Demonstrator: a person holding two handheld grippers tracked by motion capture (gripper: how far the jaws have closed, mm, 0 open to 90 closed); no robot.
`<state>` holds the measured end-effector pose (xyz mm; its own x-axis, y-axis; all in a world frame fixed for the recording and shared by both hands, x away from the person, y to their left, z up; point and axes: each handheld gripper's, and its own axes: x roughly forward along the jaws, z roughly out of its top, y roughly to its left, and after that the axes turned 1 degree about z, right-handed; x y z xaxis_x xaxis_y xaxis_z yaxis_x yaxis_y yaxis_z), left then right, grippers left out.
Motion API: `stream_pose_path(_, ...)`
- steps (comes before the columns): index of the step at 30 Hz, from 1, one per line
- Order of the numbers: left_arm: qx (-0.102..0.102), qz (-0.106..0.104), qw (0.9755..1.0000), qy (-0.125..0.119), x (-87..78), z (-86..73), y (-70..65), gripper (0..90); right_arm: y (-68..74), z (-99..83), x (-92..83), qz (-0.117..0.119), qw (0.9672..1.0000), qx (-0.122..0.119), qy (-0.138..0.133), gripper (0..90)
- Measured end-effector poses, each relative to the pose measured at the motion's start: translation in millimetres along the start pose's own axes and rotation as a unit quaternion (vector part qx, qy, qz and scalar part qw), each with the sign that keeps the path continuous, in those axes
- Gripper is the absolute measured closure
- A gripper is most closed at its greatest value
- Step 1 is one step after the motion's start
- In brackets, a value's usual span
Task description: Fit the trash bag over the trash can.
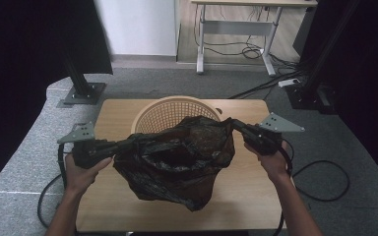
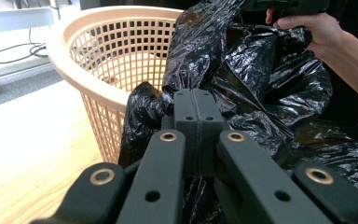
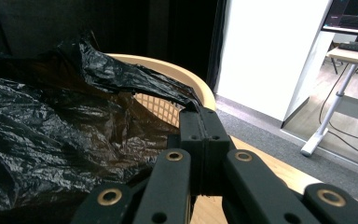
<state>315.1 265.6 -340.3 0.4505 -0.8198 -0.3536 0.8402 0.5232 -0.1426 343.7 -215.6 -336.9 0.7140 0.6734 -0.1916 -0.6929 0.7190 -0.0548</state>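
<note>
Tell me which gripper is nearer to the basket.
Right. The right gripper pinches the bag just beside the basket rim; the left gripper pinches the bag's other edge, lower, in front of the basket.

Behind my work surface, a light wooden rectangular table [image 1: 246, 196], stands a white metal-legged desk [image 1: 236, 29] with black cables [image 1: 248, 49] beneath; black metal stand bases [image 1: 83, 93] rest on grey carpet [image 1: 29, 147].

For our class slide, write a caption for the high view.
Two claws, left and right, stretch a black bag open before a basket.
</note>
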Motion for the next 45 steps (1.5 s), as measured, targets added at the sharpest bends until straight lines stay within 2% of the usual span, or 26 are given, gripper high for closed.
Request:
stream_pose_path(8,0.004,0.016,0.9997,-0.019,-4.9,13.4,1.5,89.7,-3.4,9.8,-0.5,-0.015,0.9999,-0.005,-0.003,88.8)
stream_pose_path(12,0.000,0.020,0.9996,-0.017,-0.7,22.5,9.1,89.8,-6.6,14.5,4.4,-0.039,0.9991,-0.012,0.008,88.8)
stream_pose_path(18,-0.013,0.025,0.9995,-0.012,4.4,29.2,22.8,89.8,-18.1,17.7,14.1,-0.060,0.9982,0.008,0.001,88.8)
stream_pose_path(21,-0.021,0.028,0.9992,-0.018,5.8,28.8,28.3,89.9,-21.9,19.2,18.8,-0.059,0.9982,0.011,0.003,88.8)
stream_pose_path(24,-0.025,0.031,0.9988,-0.027,6.2,27.9,31.5,89.8,-25.2,20.1,26.6,-0.052,0.9985,0.015,0.008,87.4)
stream_pose_path(25,-0.027,0.033,0.9987,-0.030,6.5,27.4,32.1,89.9,-26.0,19.8,28.4,-0.046,0.9988,0.017,0.009,83.8)
stream_pose_path(26,-0.028,0.033,0.9985,-0.032,6.5,26.7,32.6,89.9,-27.0,18.9,30.7,-0.033,0.9992,0.022,0.010,79.1)
stream_pose_path(29,-0.030,0.032,0.9984,-0.037,6.3,24.5,33.0,89.9,-24.2,14.0,30.8,-0.014,0.9994,0.029,0.014,62.9)
stream_pose_path(32,-0.031,0.031,0.9984,-0.037,6.0,22.0,32.1,89.9,-16.5,4.2,17.5,0.017,0.9993,0.030,0.015,48.8)
stream_pose_path(34,-0.031,0.031,0.9984,-0.036,5.6,20.7,31.6,89.9,-15.9,1.4,14.2,0.024,0.9989,0.036,0.018,47.4)
stream_pose_path(39,-0.033,0.030,0.9982,-0.039,3.1,17.9,30.5,89.9,-19.3,-15.0,3.0,0.051,0.9955,0.074,0.031,44.6)
stream_pose_path(45,-0.030,0.032,0.9982,-0.040,2.0,17.3,29.9,89.8,-19.9,-30.4,6.9,0.060,0.9935,0.082,0.050,44.7)
